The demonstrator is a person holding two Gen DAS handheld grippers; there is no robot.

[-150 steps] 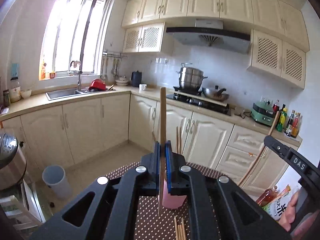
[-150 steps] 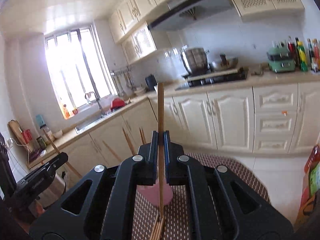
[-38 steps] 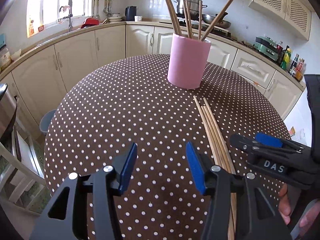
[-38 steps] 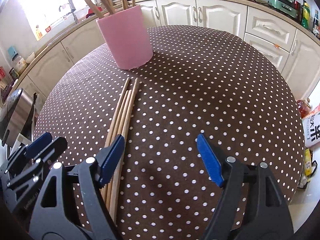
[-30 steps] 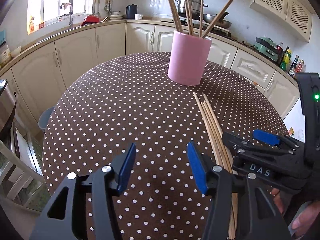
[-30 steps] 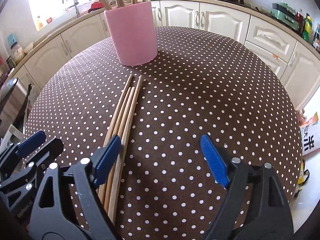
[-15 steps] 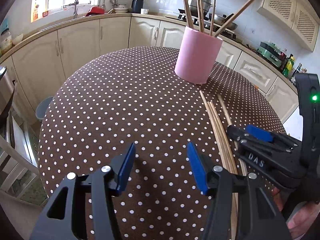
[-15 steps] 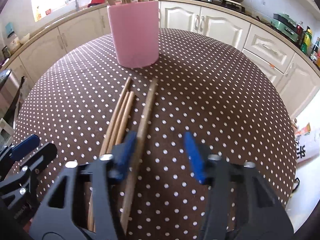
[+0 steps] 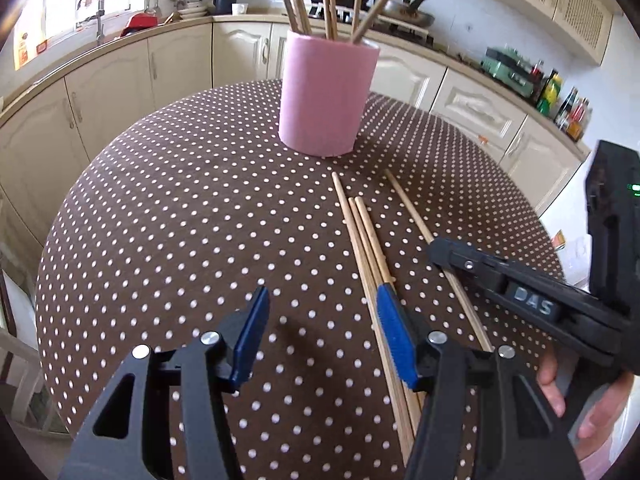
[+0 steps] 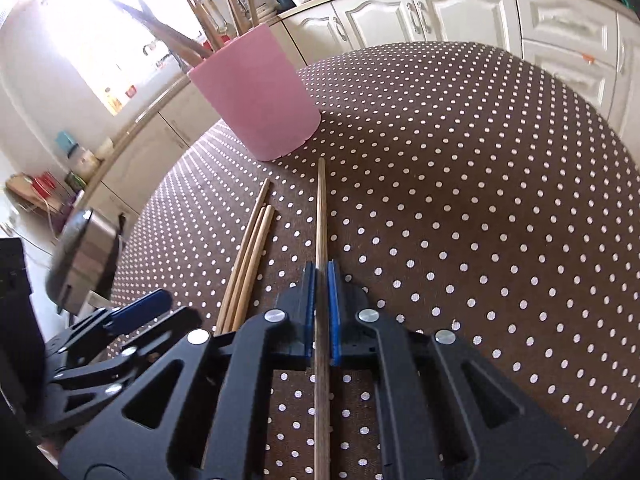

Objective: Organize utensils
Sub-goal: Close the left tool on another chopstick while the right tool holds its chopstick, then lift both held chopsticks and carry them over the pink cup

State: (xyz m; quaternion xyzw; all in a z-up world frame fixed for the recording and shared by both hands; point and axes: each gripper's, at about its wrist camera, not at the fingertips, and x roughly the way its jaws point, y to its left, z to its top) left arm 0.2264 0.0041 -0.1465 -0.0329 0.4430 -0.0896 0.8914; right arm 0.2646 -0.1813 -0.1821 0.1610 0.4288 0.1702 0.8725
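Chopsticks fill the near half of the round table (image 9: pixel 168 200), which is covered by a brown cloth with white dots. A pink holder (image 9: pixel 326 92) stands upright toward the far side of the table, with several wooden chopsticks leaning out of its mouth at different angles. Three loose chopsticks (image 9: pixel 366 236) lie side by side on the cloth just in front of the holder, pointing roughly toward it. The right gripper (image 10: pixel 320 276) has just been closing, and its blue pads now pinch a single chopstick (image 10: pixel 321 208) that lies a little apart from the three, its far tip resting near the holder's base. The left gripper (image 9: pixel 320 332) hangs above the cloth with its jaws apart and nothing between them; its right-hand pad sits over the near ends of the three loose sticks. Nothing stands between the held chopstick and the holder. From the left wrist view, the right gripper's body shows the letters "DAS", a small green light glows on the unit above it, and fingers (image 9: pixel 552 384) of the person's hand curl beneath. Cream kitchen cabinets (image 9: pixel 120 80) ring the room behind the table, and bottles (image 9: pixel 560 100) stand on the counter, their labels too small to read.
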